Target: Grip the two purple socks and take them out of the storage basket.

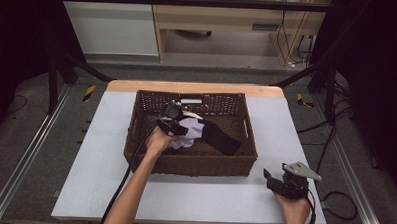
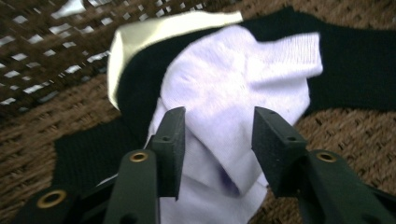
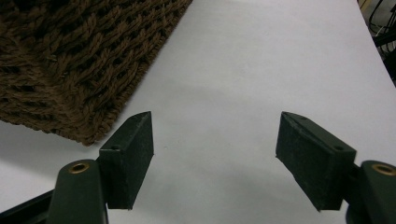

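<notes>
Left tongs (image 2: 218, 140) sit inside the basket (image 1: 135, 140), jaws parted around a fold of the white sock (image 2: 233, 84), one jaw on each side; not clamped yet as far as the left gripper view shows. White sock lies crumpled on top of the black sock (image 2: 355, 60), which stretches across the basket floor toward the right. A pale card or tag (image 2: 140, 37) pokes out from behind them near the back wall. Straddling a raised fold looks deliberate: thin cloth lying flat gives little to pinch, a ridge does. Likely step: close on the white sock and lift it clear of the black one; risk is catching both layers.

Right tongs (image 3: 215, 154) hover wide open over the bare worktop (image 3: 280, 56), just beside the basket's front right corner, holding nothing, probably parked clear of the reaching arm and ready to receive or steady.
</notes>
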{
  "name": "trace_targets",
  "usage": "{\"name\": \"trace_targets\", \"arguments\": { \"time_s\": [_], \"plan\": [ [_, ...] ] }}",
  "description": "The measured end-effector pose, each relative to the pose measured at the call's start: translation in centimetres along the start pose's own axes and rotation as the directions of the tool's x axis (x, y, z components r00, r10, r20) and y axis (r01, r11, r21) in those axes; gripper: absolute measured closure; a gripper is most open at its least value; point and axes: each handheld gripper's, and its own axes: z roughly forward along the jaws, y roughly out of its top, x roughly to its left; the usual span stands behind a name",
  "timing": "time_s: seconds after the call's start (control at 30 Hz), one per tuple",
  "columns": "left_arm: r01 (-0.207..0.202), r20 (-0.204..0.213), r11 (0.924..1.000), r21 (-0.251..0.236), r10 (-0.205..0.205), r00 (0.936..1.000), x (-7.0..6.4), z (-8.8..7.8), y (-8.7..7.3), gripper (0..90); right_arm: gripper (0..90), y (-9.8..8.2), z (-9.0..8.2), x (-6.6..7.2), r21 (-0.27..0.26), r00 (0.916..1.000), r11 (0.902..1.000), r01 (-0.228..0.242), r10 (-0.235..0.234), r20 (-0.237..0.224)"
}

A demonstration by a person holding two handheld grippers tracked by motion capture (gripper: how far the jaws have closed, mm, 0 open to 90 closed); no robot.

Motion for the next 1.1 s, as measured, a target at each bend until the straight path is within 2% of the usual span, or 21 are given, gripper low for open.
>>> {"name": "trace_targets", "arguments": {
  "time_s": [0.1, 0.2, 0.33, 0.43, 0.57, 0.63, 0.7, 0.73, 0.77, 0.87, 0.9, 0.97, 1.0, 1.1],
  "plan": [
    [-0.008, -0.001, 0.9997, 0.024, 0.008, 1.0, -0.1, 0.2, -0.1, 56.7, 27.8, 0.0, 0.0, 0.0, 0.003, 1.0, 1.0, -0.003, 0.003, -0.002],
    [-0.012, 0.002, 0.9991, 0.04, 0.012, 0.9999, -0.2, 0.3, -0.1, 61.7, 27.8, 0.0, 0.0, 0.0, 0.003, 1.0, 1.0, -0.001, 0.001, 0.0],
    [-0.009, 0.018, 0.9979, 0.063, 0.008, 0.9998, -0.2, 0.3, -0.1, 76.6, 27.8, 0.0, 0.0, 0.0, 0.003, 1.0, 1.0, 0.0, 0.0, 0.0],
    [-0.006, 0.019, 0.9975, 0.07, 0.005, 0.9998, -0.3, 0.3, -0.1, 82.8, 27.9, 0.0, 0.0, 0.1, 0.004, 1.0, 1.0, 0.0, 0.0, -0.001],
    [-0.007, 0.018, 0.9983, 0.057, 0.006, 0.9998, -0.4, 0.0, -0.1, 85.1, 28.0, 0.0, 0.0, 0.0, 0.003, 1.0, 1.0, 0.002, -0.002, 0.001],
    [-0.006, 0.029, 0.9997, 0.026, 0.005, 0.9996, -0.3, -0.3, -0.1, 85.5, 28.1, 0.0, 0.0, 0.0, 0.002, 1.0, 1.0, 0.002, -0.002, 0.0],
    [-0.004, 0.044, 0.9995, -0.031, 0.006, 0.999, -0.4, -0.8, -0.2, 85.6, 28.1, 0.0, -0.1, 0.1, 0.002, 1.0, 1.0, 0.002, -0.002, 0.0],
    [-0.002, 0.051, 0.9964, -0.084, 0.006, 0.9987, -0.3, -1.4, -0.2, 85.6, 28.1, 0.0, -0.1, 0.1, 0.002, 1.0, 1.0, 0.003, -0.003, 0.001],
    [0.003, 0.049, 0.9945, -0.105, 0.002, 0.9988, -0.3, -1.6, -0.3, 85.8, 28.0, 0.0, -0.1, 0.1, 0.003, 1.0, 1.0, 0.003, -0.003, 0.002],
    [0.001, 0.037, 0.9835, -0.181, 0.006, 0.9993, -0.2, -2.4, -0.2, 86.0, 28.1, 0.0, -0.1, 0.0, 0.002, 1.0, 1.0, 0.003, -0.003, 0.001],
    [-0.003, 0.036, 0.9814, -0.192, 0.01, 0.9993, -0.2, -2.6, -0.2, 86.1, 28.0, 0.0, -0.1, 0.0, 0.001, 1.0, 1.0, 0.0, 0.0, 0.001],
    [-0.011, 0.029, 0.9719, -0.235, 0.018, 0.9994, -0.2, -3.0, -0.2, 86.3, 28.1, 0.0, -0.1, 0.0, 0.002, 1.0, 1.0, -0.002, 0.002, 0.002],
    [-0.018, 0.025, 0.9648, -0.262, 0.026, 0.9994, -0.3, -3.4, -0.2, 86.3, 28.1, 0.0, -0.1, 0.0, 0.001, 1.0, 1.0, -0.003, 0.003, 0.002],
    [-0.017, 0.023, 0.9537, -0.3, 0.025, 0.9994, -0.3, -3.9, -0.1, 86.3, 28.3, 0.0, -0.2, -0.1, -0.001, 1.0, 1.0, 0.0, 0.0, 0.005]
  ]
}}
